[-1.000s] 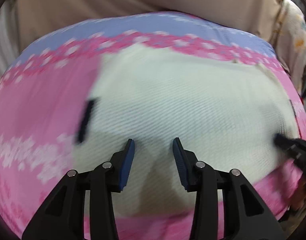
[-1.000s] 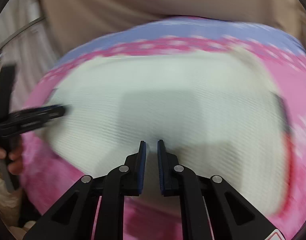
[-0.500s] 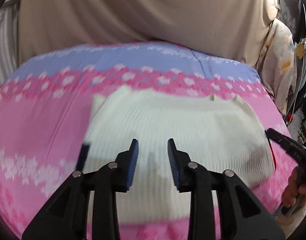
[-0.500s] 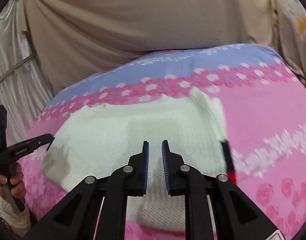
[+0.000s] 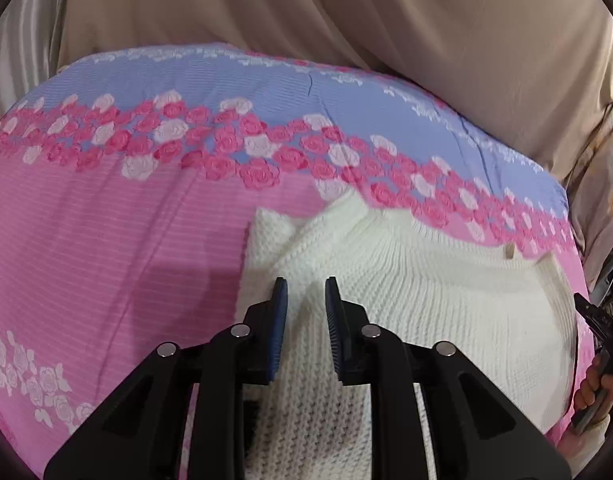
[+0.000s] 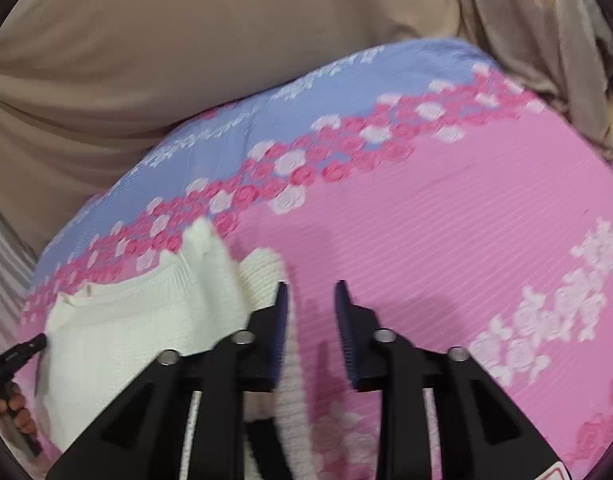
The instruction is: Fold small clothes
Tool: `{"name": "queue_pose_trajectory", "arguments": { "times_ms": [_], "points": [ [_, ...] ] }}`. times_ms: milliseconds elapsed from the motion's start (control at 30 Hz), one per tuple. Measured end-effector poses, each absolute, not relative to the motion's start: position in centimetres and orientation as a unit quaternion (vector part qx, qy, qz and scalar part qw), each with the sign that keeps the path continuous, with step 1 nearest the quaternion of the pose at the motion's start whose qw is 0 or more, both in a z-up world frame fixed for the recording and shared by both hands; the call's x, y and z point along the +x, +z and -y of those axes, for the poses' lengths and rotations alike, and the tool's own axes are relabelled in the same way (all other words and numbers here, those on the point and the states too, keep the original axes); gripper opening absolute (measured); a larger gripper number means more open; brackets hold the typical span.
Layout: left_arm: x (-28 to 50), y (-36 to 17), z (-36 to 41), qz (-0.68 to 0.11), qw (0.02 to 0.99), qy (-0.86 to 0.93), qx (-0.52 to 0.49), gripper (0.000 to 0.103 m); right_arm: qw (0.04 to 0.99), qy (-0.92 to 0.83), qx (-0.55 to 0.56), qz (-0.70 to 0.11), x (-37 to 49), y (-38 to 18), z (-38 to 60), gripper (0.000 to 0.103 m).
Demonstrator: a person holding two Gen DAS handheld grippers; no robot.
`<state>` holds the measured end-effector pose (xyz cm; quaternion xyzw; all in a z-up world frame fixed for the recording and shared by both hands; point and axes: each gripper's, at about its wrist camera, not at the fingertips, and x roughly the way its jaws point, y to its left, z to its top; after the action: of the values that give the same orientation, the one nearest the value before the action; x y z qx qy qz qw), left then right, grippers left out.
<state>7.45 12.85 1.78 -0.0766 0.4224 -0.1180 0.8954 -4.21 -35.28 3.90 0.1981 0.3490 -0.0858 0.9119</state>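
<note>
1. Pink rose-print bedsheet (image 5: 106,240) carries a cream knit sweater (image 5: 426,300), lying at five o'clock.
2. Left gripper (image 5: 305,304) hovers parted, empty.
3. Right gripper (image 6: 309,304) has just been opening, nothing between.
4. Soft, light, stretchy; likely best pinched at its folded edges.

Beige curtain (image 5: 386,20) behind floral bedsheet (image 5: 106,220)

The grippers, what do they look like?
Both the left gripper and right gripper are black plastic claws with triangle-shaped holes, round silver bolts, and ridged blue fingertips. The right one has a red-and-white sticker at its base.
</note>
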Motion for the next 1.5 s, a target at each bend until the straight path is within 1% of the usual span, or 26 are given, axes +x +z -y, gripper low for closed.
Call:
{"name": "queue_pose_trajectory", "arguments": {
  "times_ms": [33, 100, 167, 200, 267, 300, 333, 500, 600, 700, 867, 900, 933, 967, 1000, 1033, 1133, 1167, 1200, 1233, 1267, 1300, 1333, 1367, 1400, 1500],
  "points": [
    [7.8, 2.4, -12.2, -0.413, 0.901, -0.116, -0.065, 0.051, 0.913, -0.065, 0.206, -0.346, -3.7, 4.2, 35.0, 0.041],
    [9.1, 3.3, -11.0, -0.387, 0.915, -0.101, -0.046, 0.082, 0.912, -0.039, 0.208, -0.351, -1.8, 4.3, 34.0, 0.049],
    [11.2, 2.9, -9.5, -0.394, 0.913, -0.098, -0.027, 0.085, 0.912, -0.036, 0.178, -0.369, 0.6, 3.7, 32.4, 0.059],
    [12.2, 2.3, -9.0, -0.410, 0.906, -0.100, -0.020, 0.084, 0.907, -0.038, 0.165, -0.386, 2.0, 3.1, 31.5, 0.059],
    [14.0, 0.8, -8.4, -0.447, 0.887, -0.112, -0.028, 0.049, 0.901, -0.053, 0.148, -0.403, 3.6, 2.3, 30.6, 0.059],
    [14.4, 0.0, -8.3, -0.467, 0.875, -0.120, -0.036, 0.010, 0.904, -0.052, 0.143, -0.400, 3.6, 2.4, 30.1, 0.040],
    [14.7, -0.3, -8.4, -0.477, 0.867, -0.131, -0.054, 0.007, 0.906, -0.033, 0.149, -0.395, 3.6, 2.8, 29.9, 0.008],
    [13.2, 2.4, -10.7, -0.417, 0.898, -0.117, -0.075, 0.005, 0.935, -0.041, 0.148, -0.321, 1.0, 6.0, 30.7, 0.007],
    [14.0, 2.2, -12.1, -0.414, 0.903, -0.089, -0.070, 0.002, 0.914, -0.068, 0.186, -0.353, 1.9, 3.6, 34.1, 0.006],
    [15.7, -1.1, -11.7, -0.447, 0.893, -0.037, -0.027, 0.000, 0.892, -0.092, 0.166, -0.411, 4.0, -0.5, 34.0, 0.008],
    [13.1, 3.0, -12.4, -0.399, 0.912, -0.067, -0.063, 0.000, 0.915, -0.058, 0.149, -0.371, 2.3, 2.9, 32.8, 0.013],
    [12.5, 4.2, -12.0, -0.389, 0.915, -0.087, -0.057, 0.013, 0.917, -0.056, 0.144, -0.369, 2.1, 3.3, 32.5, 0.015],
    [12.1, 4.9, -11.2, -0.389, 0.913, -0.109, -0.048, 0.043, 0.917, -0.053, 0.144, -0.369, 2.0, 3.5, 32.3, 0.017],
    [11.9, 5.4, -10.5, -0.391, 0.910, -0.129, -0.041, 0.060, 0.916, -0.049, 0.148, -0.369, 2.0, 3.7, 32.2, 0.019],
    [11.7, 5.4, -9.8, -0.390, 0.909, -0.143, -0.036, 0.080, 0.915, -0.042, 0.157, -0.370, 1.9, 3.6, 32.2, 0.028],
    [11.6, 5.2, -9.0, -0.394, 0.906, -0.154, -0.025, 0.083, 0.914, -0.039, 0.163, -0.370, 1.8, 3.5, 32.1, 0.039],
    [12.5, 3.2, -7.1, -0.423, 0.892, -0.158, 0.020, 0.083, 0.910, -0.044, 0.171, -0.375, 1.5, 3.0, 32.1, 0.043],
    [13.3, 2.1, -6.6, -0.440, 0.882, -0.164, 0.022, 0.082, 0.908, -0.042, 0.175, -0.379, 1.5, 2.7, 32.1, 0.044],
    [13.7, 1.3, -6.2, -0.454, 0.875, -0.169, 0.017, 0.073, 0.906, -0.042, 0.176, -0.382, 1.5, 2.5, 32.1, 0.045],
    [14.2, 0.4, -6.0, -0.472, 0.864, -0.178, 0.005, 0.058, 0.905, -0.044, 0.175, -0.385, 1.6, 2.3, 32.1, 0.045],
    [14.5, -0.4, -5.8, -0.490, 0.851, -0.189, -0.006, 0.035, 0.904, -0.047, 0.170, -0.390, 1.8, 2.1, 32.0, 0.045],
    [14.6, -0.6, -5.7, -0.488, 0.852, -0.189, -0.013, 0.023, 0.903, -0.049, 0.167, -0.393, 1.9, 2.0, 31.9, 0.045],
    [14.3, -0.4, -5.7, -0.480, 0.856, -0.192, -0.011, 0.010, 0.903, -0.051, 0.162, -0.394, 2.0, 2.0, 31.8, 0.031],
    [14.0, 0.1, -5.8, -0.472, 0.861, -0.191, -0.014, 0.010, 0.905, -0.046, 0.159, -0.392, 2.0, 2.3, 31.6, 0.017],
    [13.4, 1.1, -6.5, -0.454, 0.872, -0.182, -0.026, 0.009, 0.908, -0.033, 0.165, -0.383, 1.8, 2.8, 31.4, 0.009],
    [11.8, 4.4, -9.5, -0.393, 0.905, -0.156, -0.053, 0.005, 0.932, -0.018, 0.159, -0.325, 0.1, 5.6, 30.7, 0.008]
  ]
}}
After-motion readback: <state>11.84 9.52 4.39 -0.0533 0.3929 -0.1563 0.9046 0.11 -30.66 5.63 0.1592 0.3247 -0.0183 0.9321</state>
